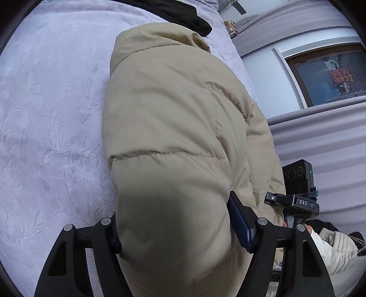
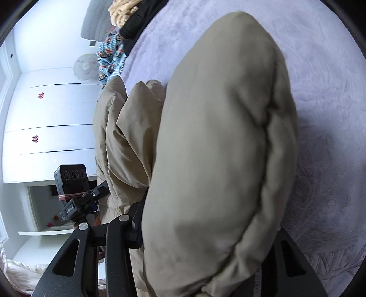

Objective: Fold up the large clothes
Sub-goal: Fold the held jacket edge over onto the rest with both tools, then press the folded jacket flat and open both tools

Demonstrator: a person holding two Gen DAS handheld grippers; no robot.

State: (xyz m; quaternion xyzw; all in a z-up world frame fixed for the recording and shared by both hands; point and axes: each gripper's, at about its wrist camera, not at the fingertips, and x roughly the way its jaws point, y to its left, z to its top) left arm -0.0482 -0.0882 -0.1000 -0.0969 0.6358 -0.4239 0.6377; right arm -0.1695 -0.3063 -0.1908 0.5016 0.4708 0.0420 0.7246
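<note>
A beige puffer jacket (image 1: 173,128) rises off a pale lilac embossed bedspread (image 1: 50,128), its padded bulk caught between the fingers of both hand-held grippers. The left gripper (image 1: 176,230) clamps a thick quilted fold, its blue-padded finger (image 1: 240,226) pressed into the jacket's side. The right gripper (image 2: 205,228) grips another swollen fold of the same jacket, with further folds bunched just beside it, toward the white wardrobe (image 2: 50,109). From the left wrist view the right-hand device shows just beyond the jacket's edge, near a cream sleeve (image 1: 331,249). At the far end of the bedspread, well beyond the jacket, lie a black garment (image 1: 183,13) and a blue cartoon-print cloth (image 2: 112,59).
</note>
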